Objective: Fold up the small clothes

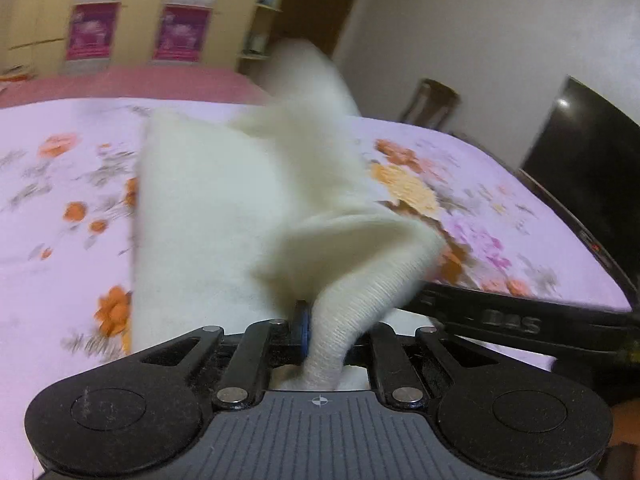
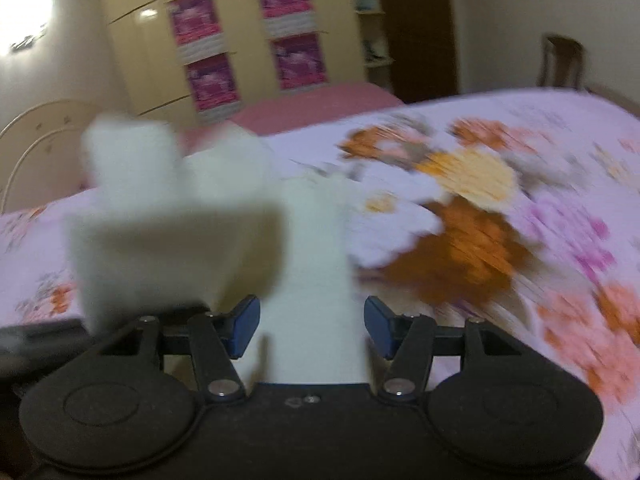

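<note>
Dim warm light, heavy motion blur

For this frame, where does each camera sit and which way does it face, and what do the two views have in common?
Left wrist: sits on the left gripper, looking along its fingers, which are shut on a white garment, across a floral bedspread toward the wardrobe; part of the right gripper shows at right.
Right wrist: sits on the right gripper, jaws apart with the white garment between them, pads not pressing; it faces across the bed to the wardrobe.
Shared: garment, bedspread, wardrobe.
</note>
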`<act>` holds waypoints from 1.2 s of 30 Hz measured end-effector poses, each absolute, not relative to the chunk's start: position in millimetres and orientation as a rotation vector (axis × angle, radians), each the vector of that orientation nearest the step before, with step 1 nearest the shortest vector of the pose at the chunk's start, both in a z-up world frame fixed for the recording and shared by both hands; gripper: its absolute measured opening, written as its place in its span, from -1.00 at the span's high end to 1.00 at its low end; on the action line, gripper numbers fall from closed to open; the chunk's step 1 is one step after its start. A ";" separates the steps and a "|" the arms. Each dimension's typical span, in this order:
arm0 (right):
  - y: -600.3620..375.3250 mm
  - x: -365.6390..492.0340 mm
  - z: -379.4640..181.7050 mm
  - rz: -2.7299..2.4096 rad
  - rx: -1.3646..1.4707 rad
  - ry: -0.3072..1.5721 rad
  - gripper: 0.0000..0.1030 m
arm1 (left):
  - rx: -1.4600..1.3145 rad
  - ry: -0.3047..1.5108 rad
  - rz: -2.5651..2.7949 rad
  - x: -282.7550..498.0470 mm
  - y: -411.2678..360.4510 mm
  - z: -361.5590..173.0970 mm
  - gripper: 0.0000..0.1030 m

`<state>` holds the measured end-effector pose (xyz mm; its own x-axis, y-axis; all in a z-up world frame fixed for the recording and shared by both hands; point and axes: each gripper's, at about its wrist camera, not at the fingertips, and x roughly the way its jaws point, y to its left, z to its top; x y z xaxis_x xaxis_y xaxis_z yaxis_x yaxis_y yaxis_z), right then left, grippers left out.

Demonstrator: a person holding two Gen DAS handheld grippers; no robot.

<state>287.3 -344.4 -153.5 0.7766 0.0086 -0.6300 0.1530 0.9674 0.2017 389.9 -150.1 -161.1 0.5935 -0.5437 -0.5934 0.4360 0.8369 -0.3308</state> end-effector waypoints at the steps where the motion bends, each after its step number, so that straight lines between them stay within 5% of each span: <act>1: -349.6 282.6 -154.6 -0.079 0.272 0.682 -0.10 | -0.159 0.738 -0.566 391.3 -147.3 -158.7 0.67; 2: -352.7 279.3 -154.6 -0.078 0.284 0.682 -0.10 | -0.153 0.739 -0.559 387.7 -147.0 -155.3 0.51; 4: -357.7 273.1 -151.7 -0.067 0.308 0.676 -0.10 | -0.175 0.718 -0.570 375.0 -138.6 -146.0 -0.32; 6: -363.8 269.2 -146.7 -0.047 0.346 0.665 -0.10 | -0.200 0.672 -0.555 354.0 -123.0 -136.7 -0.50; 14: -371.2 272.2 -141.1 0.091 0.572 0.687 -0.22 | -0.247 0.678 -0.335 356.4 -74.1 -150.4 -0.53; 17: -363.5 280.7 -148.9 0.107 0.581 0.726 -0.43 | -0.177 0.732 -0.341 364.5 -85.1 -168.9 -0.53; 25: -362.9 290.3 -152.6 0.153 0.661 0.748 -0.50 | -0.104 0.733 -0.427 346.6 -132.8 -176.8 -0.67; 33: -367.7 306.6 -170.4 0.087 0.672 0.755 -0.52 | -0.169 0.763 -0.414 349.6 -108.6 -182.2 -0.67; 36: -364.7 321.7 -168.8 0.091 0.622 0.713 -0.39 | -0.205 0.745 -0.362 351.8 -94.5 -181.5 -0.67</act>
